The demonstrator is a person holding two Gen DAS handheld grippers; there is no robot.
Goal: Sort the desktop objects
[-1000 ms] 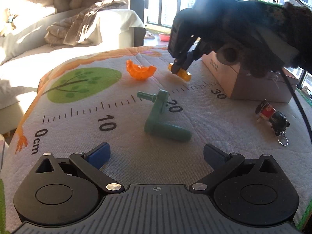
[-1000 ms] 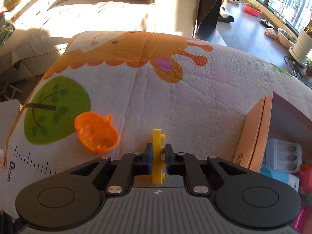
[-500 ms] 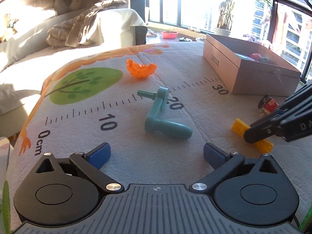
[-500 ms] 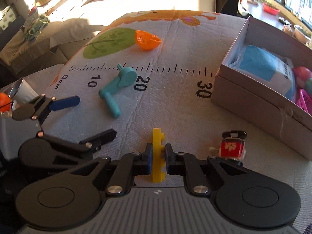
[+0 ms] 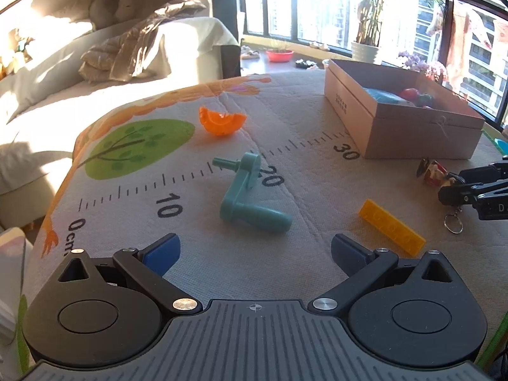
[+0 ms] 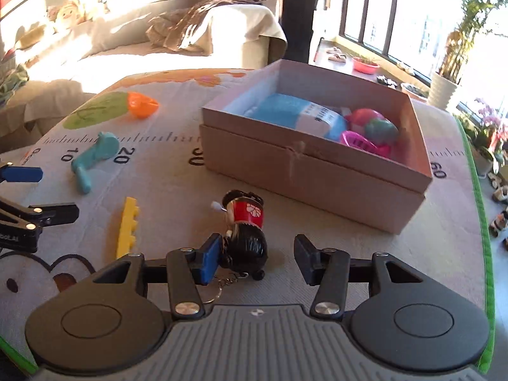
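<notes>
The right gripper (image 6: 256, 259) hangs wide open around the doll keychain (image 6: 246, 231), whose dark lower body looks to touch the blue left pad, though blur makes contact uncertain. The yellow brick (image 6: 127, 226) lies flat on the mat (image 6: 177, 190) just left of it. The left gripper (image 5: 255, 252) is spread open and empty, near the teal crank (image 5: 250, 197). The cardboard box (image 6: 314, 171) sits beyond the doll.

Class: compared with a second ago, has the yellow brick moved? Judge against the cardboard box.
Yes. The yellow brick has left the box's far corner and now lies flat on the mat, nearer the left gripper, released by the right gripper.
</notes>
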